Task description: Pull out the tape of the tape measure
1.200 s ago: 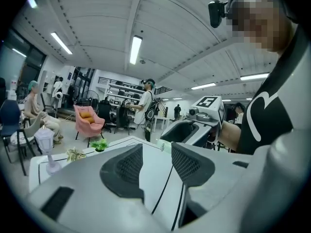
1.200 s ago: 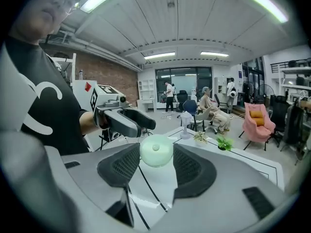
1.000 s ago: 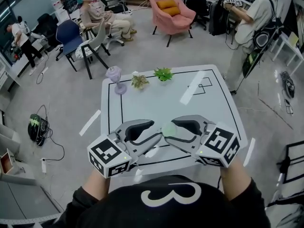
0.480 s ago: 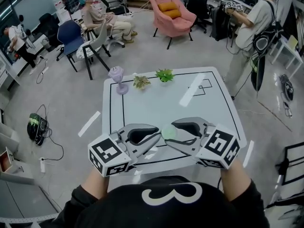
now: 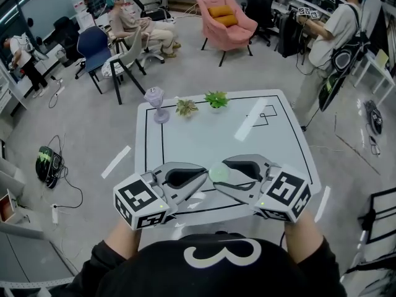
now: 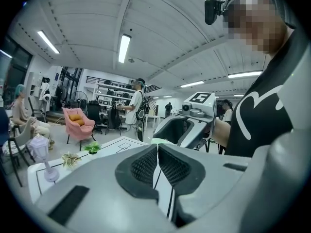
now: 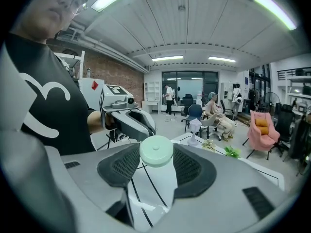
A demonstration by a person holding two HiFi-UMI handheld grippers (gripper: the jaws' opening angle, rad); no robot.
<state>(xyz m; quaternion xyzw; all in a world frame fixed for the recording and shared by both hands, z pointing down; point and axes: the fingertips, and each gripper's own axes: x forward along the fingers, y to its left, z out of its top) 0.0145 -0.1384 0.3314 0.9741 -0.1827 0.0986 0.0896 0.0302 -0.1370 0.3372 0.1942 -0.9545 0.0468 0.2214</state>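
Note:
A round pale green tape measure [image 7: 156, 151] sits between the pads of my right gripper [image 7: 156, 149], which is shut on its case. In the head view both grippers meet above the white table's [image 5: 204, 135] near edge, with the tape measure [image 5: 219, 172] in the right gripper [image 5: 218, 173]. My left gripper [image 5: 207, 179] points at it from the left. Its jaws have just been closing and now stand shut [image 6: 158, 147] at the case's rim, where a pale green sliver [image 6: 160, 141] shows at their tips. The tape's end is too small to make out.
At the table's far edge stand a small purple fan [image 5: 156, 98] and two little potted plants [image 5: 185, 107] [image 5: 216, 99]. Black lines mark the tabletop. Beyond are chairs, a pink armchair [image 5: 226, 17], seated people and a standing person [image 5: 328, 36].
The left gripper's jaws went from wide open to shut beside the tape measure. Both hands stayed nearly in place, and the right gripper kept its hold.

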